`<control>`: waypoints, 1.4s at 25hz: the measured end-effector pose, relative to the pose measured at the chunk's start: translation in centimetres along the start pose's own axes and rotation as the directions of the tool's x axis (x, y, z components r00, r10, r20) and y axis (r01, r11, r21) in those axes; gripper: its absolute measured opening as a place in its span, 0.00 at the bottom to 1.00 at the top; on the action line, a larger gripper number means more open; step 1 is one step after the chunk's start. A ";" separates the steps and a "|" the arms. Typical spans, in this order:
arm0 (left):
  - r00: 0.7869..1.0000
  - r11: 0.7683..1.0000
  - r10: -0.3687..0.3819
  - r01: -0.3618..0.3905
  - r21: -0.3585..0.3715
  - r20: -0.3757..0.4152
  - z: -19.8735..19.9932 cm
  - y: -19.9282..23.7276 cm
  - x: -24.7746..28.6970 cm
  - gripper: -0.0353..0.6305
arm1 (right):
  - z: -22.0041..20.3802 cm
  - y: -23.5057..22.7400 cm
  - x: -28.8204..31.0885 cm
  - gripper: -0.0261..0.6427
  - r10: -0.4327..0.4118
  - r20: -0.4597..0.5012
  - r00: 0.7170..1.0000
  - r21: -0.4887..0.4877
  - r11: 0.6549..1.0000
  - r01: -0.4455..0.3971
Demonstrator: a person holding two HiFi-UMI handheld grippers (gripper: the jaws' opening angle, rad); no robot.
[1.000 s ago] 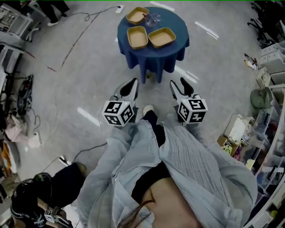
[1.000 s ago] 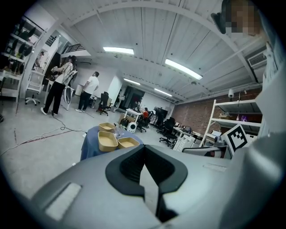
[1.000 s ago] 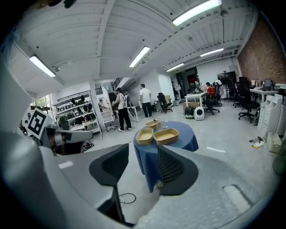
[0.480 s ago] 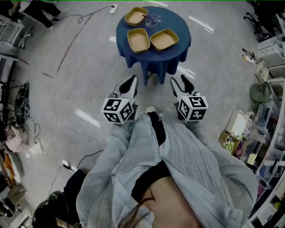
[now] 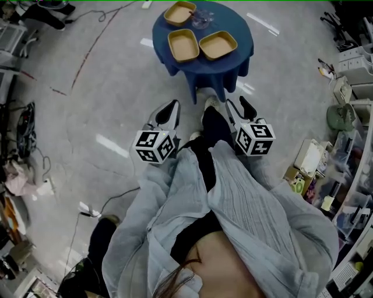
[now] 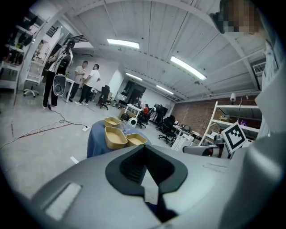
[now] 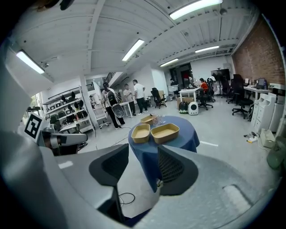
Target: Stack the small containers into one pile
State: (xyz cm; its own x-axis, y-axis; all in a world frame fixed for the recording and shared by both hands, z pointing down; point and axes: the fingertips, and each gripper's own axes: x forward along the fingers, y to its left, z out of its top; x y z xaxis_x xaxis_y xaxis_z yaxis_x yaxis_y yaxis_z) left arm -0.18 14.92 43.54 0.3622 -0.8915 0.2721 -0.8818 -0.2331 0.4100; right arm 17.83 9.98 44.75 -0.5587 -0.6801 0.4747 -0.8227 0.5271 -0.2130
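Stepping forward since the earlier frame, the person now has a dark leg (image 5: 214,125) and pale shoe (image 5: 210,103) stretched out between the two tools, and from my feed the round blue-draped surface (image 5: 224,70) sits closer to the top edge of the head view. All three containers are on that surface, unstacked, well ahead of both tools. The near-left container (image 5: 183,45) and the near-right container (image 5: 218,45) lie just beside each other, both tan, shallow and rectangular, and I see only bare bottoms in them. The far container (image 5: 179,13) sits behind the near-left one, apart from it; its inside looks bare too, though the frame edge clips it. A clear glassy item (image 5: 201,17) stands just beside it, too small for me to identify. The left tongs (image 5: 173,106) have their pads pressed together at the tips, with nothing caught between them. The right tongs (image 5: 238,105) are spread and empty; through their gap I see only the distant surface and grey floor (image 5: 105,87).
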 end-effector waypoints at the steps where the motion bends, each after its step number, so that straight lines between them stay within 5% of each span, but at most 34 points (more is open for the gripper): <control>1: 1.000 1.000 0.006 -0.006 -0.004 -0.001 -0.1 0.0 0.0 0.07 | 0.0 -0.1 0.2 0.34 0.003 -0.004 1.000 -0.001 1.000 -0.003; 17: 0.999 0.999 0.041 -0.041 0.024 -0.014 3.8 3.1 6.2 0.07 | 4.1 -2.4 7.7 0.34 0.068 -0.022 0.997 0.016 0.998 -0.068; 35: 0.996 0.999 0.003 0.000 0.038 -0.087 9.0 7.2 18.1 0.07 | 8.8 -10.3 16.7 0.34 -0.007 -0.055 0.998 0.168 0.986 0.017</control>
State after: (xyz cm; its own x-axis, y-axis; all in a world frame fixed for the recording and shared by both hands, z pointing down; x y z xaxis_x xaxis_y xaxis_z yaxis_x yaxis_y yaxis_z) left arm -2.65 -6.37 43.57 0.3840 -0.8553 0.3480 -0.8928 -0.2478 0.3762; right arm 16.02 -11.29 47.35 -0.5459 -0.6549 0.5226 -0.8378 0.4228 -0.3454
